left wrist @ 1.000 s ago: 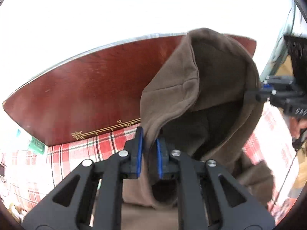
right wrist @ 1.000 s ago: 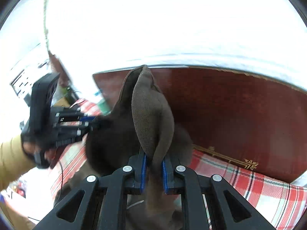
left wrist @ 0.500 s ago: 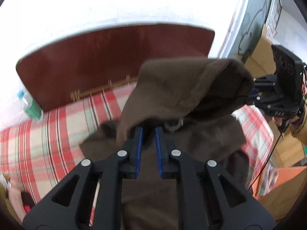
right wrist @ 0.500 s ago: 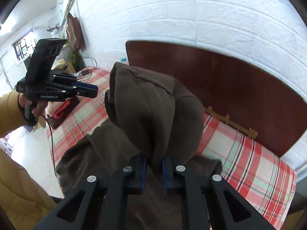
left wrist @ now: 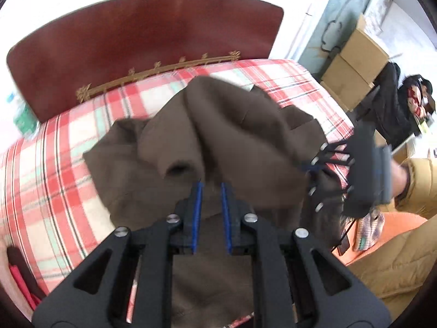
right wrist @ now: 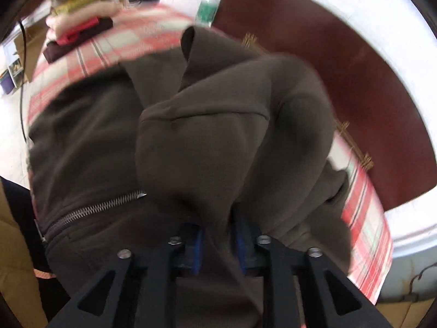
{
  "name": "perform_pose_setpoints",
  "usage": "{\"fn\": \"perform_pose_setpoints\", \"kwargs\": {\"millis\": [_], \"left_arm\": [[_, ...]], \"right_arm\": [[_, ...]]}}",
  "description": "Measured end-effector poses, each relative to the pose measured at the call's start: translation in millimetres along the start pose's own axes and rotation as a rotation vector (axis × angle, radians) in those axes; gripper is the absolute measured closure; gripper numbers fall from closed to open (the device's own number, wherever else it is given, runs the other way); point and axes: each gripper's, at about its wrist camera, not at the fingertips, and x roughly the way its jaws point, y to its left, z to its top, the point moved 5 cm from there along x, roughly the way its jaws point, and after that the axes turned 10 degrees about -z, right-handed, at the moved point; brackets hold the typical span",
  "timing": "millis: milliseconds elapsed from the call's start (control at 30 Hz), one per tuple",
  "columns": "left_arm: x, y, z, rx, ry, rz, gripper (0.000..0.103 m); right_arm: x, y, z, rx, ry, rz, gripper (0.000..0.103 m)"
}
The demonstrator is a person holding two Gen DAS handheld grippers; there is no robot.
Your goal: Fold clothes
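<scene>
Left fingers [left wrist: 197, 213] clench our brown hoodie [left wrist: 232, 136]; the right gripper [right wrist: 218, 242] is opening with cloth between its pads. We see the hoodie heaped mid-bed [left wrist: 54, 147], below the headboard [left wrist: 136, 35].

place: I am in a home bedroom | proof: bed with red plaid sheet [left wrist: 68, 147] under my claws | dark red wooden headboard [left wrist: 142, 35] at 12 o'clock, white wall behind | cardboard boxes [left wrist: 352, 73] at 2 o'clock | stacked folded clothes [right wrist: 79, 27] at 11 o'clock in my right view
</scene>
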Motion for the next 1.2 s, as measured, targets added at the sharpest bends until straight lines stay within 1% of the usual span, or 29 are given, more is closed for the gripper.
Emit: {"fn": "perform_pose_setpoints", "kwargs": {"millis": [33,67,100,133,167,233,267,333,367,433,500,567,633,700,733,800,867,933,967,1000,1033,1067,1100,1133,1200], "left_arm": [[5,-4,5,0.008,-0.004,-0.019,0.088],[11,-7,10,0.026,-0.004,-0.022,0.088],[21,-9,14,0.044,0.004,-0.018,0.088],[31,-9,19,0.060,0.016,-0.014,0.088],[42,-9,23,0.066,0.031,-0.015,0.088],[61,-1,30,0.073,0.051,0.012,0.088],[69,6,31,0.070,0.066,0.028,0.088],[85,23,32,0.057,0.102,0.061,0.088],[93,32,33,0.051,0.120,0.077,0.088],[104,50,24,0.012,0.160,0.090,0.088],[114,68,14,-0.032,0.200,0.099,0.088],[121,81,0,-0.071,0.235,0.106,0.088],[125,91,-14,-0.113,0.255,0.100,0.088],[119,91,-20,-0.136,0.242,0.100,0.088],[115,89,-21,-0.143,0.231,0.098,0.088],[99,80,-16,-0.130,0.189,0.101,0.088],[81,69,-9,-0.110,0.141,0.091,0.088],[64,52,2,-0.070,0.086,0.054,0.088],[59,44,6,-0.057,0.070,0.022,0.088],[57,36,10,-0.048,0.058,-0.018,0.087],[55,28,14,-0.039,0.047,-0.057,0.085],[59,22,14,-0.030,0.051,-0.074,0.076],[67,19,13,-0.020,0.064,-0.080,0.067],[77,19,10,-0.025,0.085,-0.082,0.066],[103,28,-3,-0.057,0.144,-0.067,0.066]], "right_arm": [[5,4,-2,-0.011,0.026,0.005,0.069],[6,6,-4,-0.013,0.053,0.019,0.065],[2,4,-3,0.002,0.061,0.054,0.060],[-3,1,-3,0.019,0.065,0.094,0.060],[-15,-6,-1,0.045,0.046,0.136,0.060],[-39,-26,5,0.112,-0.011,0.218,0.060],[-50,-42,9,0.175,-0.054,0.247,0.060],[-55,-76,21,0.329,-0.107,0.281,0.056],[-57,-93,26,0.407,-0.133,0.298,0.056],[-42,-111,40,0.477,-0.149,0.250,0.056],[-13,-119,55,0.492,-0.115,0.188,0.056],[19,-120,66,0.513,-0.077,0.218,0.056],[59,-117,61,0.545,0.023,0.207,0.056],[95,-111,49,0.576,0.121,0.237,0.056],[103,-111,44,0.603,0.134,0.250,0.056],[98,-118,40,0.661,0.121,0.269,0.056],[82,-126,38,0.700,0.108,0.262,0.056],[52,-132,35,0.744,0.041,0.273,0.056],[37,-131,35,0.748,0.003,0.288,0.056],[23,-125,36,0.723,-0.030,0.309,0.056],[16,-114,36,0.690,-0.043,0.335,0.056],[10,-103,37,0.657,-0.052,0.363,0.056],[10,-88,36,0.625,-0.032,0.399,0.056],[16,-77,33,0.603,0.000,0.407,0.056],[43,-55,22,0.568,0.104,0.381,0.056]]}}
